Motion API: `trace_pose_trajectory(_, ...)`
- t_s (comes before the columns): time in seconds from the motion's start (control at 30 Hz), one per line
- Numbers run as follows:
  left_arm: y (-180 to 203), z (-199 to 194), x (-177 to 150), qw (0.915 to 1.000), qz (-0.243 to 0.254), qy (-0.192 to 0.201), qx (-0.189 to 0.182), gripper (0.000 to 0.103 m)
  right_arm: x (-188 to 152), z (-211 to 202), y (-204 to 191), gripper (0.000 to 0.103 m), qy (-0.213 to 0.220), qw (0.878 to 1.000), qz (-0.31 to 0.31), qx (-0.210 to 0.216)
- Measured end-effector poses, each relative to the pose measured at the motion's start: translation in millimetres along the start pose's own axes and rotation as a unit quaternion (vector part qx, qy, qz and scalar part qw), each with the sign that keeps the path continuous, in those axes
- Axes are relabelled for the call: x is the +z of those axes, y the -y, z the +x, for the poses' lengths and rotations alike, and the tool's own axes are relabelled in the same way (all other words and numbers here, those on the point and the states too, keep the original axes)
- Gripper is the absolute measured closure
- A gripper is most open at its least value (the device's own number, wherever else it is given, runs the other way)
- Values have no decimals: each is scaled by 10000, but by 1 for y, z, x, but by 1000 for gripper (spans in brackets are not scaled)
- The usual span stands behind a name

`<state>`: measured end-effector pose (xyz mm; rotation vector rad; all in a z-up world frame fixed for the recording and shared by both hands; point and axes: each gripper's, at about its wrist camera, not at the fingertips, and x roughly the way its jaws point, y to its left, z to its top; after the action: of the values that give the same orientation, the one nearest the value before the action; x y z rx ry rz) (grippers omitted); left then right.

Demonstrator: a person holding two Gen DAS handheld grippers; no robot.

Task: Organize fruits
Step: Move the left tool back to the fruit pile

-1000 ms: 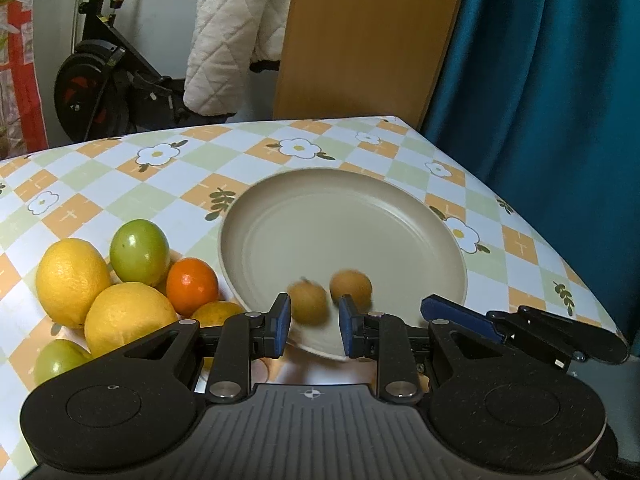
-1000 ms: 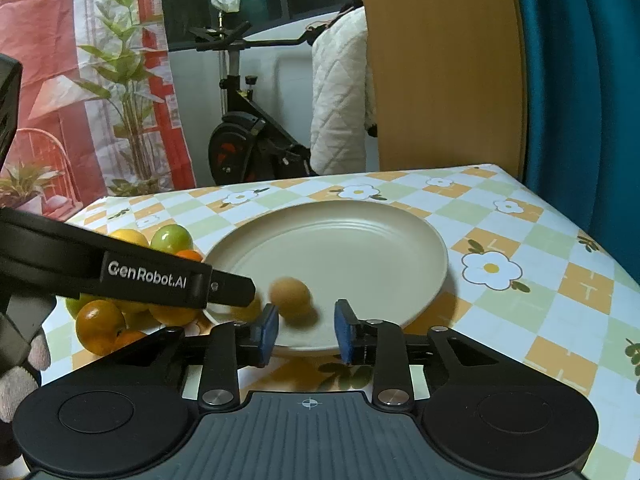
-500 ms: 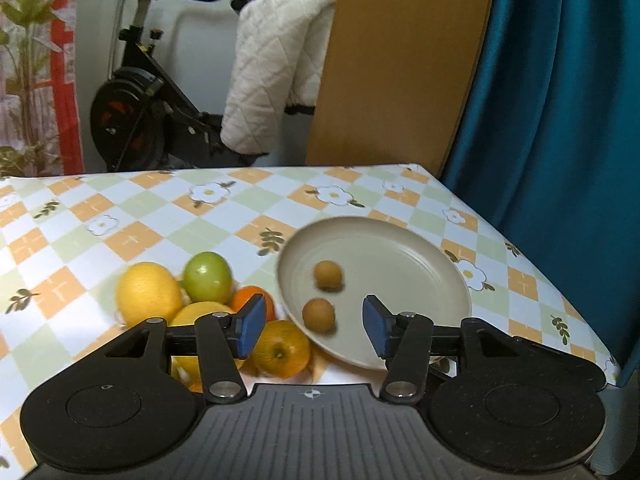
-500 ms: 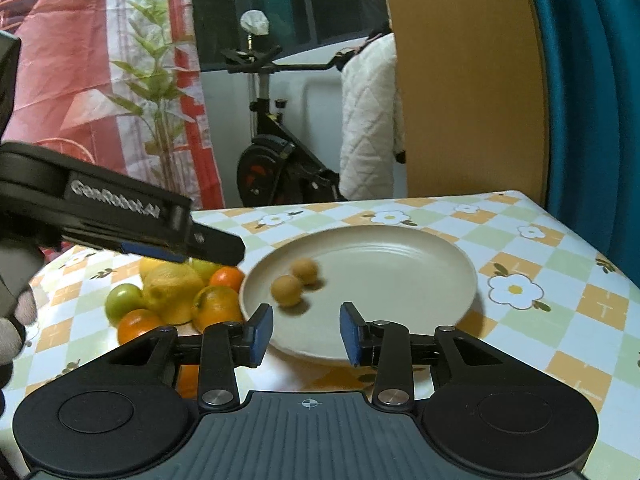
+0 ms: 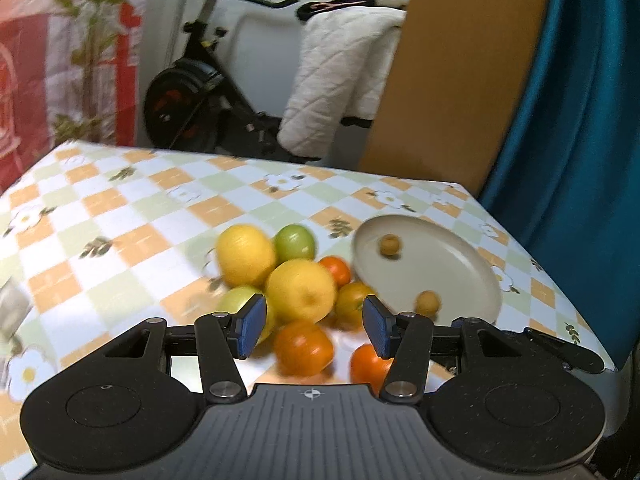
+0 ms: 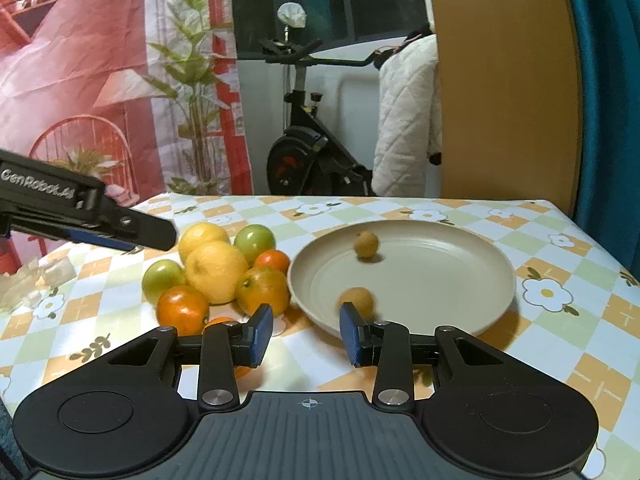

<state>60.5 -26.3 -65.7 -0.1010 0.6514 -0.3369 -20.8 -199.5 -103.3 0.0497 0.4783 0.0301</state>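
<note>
Checked tablecloth (image 5: 120, 240), left view: left gripper (image 5: 313, 325) spread wide and empty over the touching fruit pile (image 5: 296, 280) beside the plate (image 5: 472, 264), so a nudge likely scatters it; right view: right gripper (image 6: 306, 334) apart, empty, near plate rim, two small fruits (image 6: 366, 244) could roll.

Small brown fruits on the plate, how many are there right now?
2. One small brown fruit sits toward the far side of the plate; the other lies near the plate's front rim, just beyond the right gripper. None looks hidden.
</note>
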Motion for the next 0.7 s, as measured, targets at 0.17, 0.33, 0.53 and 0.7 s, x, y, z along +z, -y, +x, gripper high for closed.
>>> trace_pose_trajectory(0.17,-15,-3,-9,9996,-241,-125,-29,47,-2,1,-9,68,-81,9998,-165,97)
trace_pose_trajectory(0.33,-16,-2,-8,9994,-286,-115,-162,47,1,-2,-19,68,-72,9992,-358,182)
trace_pose_trajectory(0.53,-14,-1,-18,9988,-362,-182,-292,48,0,3,-29,63,-124,9968,-751,243)
trace_pose_trajectory(0.7,-9,3,-22,9982,-334,-268,-416,48,-2,4,-37,63,-154,9949,-927,369)
